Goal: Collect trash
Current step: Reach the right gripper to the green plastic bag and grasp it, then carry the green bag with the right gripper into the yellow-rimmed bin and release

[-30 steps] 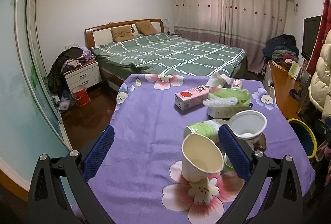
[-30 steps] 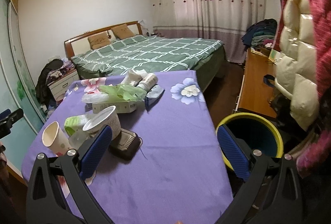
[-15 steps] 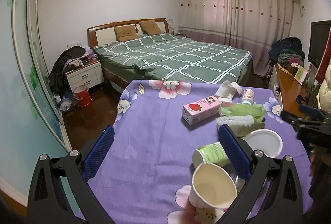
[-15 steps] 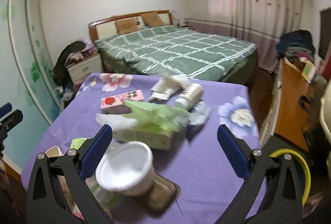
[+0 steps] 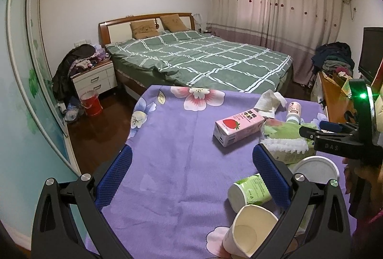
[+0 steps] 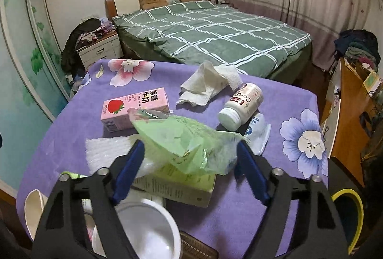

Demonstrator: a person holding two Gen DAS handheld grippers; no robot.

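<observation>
Clearly the right tool [image 6: 190, 164] is going for the crumpled green plastic bag [image 6: 189, 144], which lies heaped on a flat pale carton [image 6: 177, 186] in the middle of the purple flowered worktop [image 6: 270, 211]. Its blue pads have just been drawing inward and now stand either side of the bag, the left one at the bag's edge and the right one just beside it. I would judge that they are not yet pressing, so nothing is gripped.

To do this well, I'd sink the pads a little deeper into the bunched plastic before they close, since thin film slips out of a shallow pinch. They should stay above the carton, or both come up together (unless that is wanted). The bag is light and will trail, so a slow lift should keep it from dragging the bubble wrap [image 6: 107, 151] beside it or nudging the white bottle [image 6: 241, 104] lying on its side nearby. The yellow-rimmed bin [image 6: 347, 213] waits off the worktop's right edge, low down, a short swing away.

The left tool [image 5: 191, 177] hovers spread wide over bare cloth, holding nothing. The strawberry milk carton [image 5: 238, 127] lies ahead of it, and the tipped paper cup [image 5: 249, 232] sits beside its right finger, an easy next pick.
</observation>
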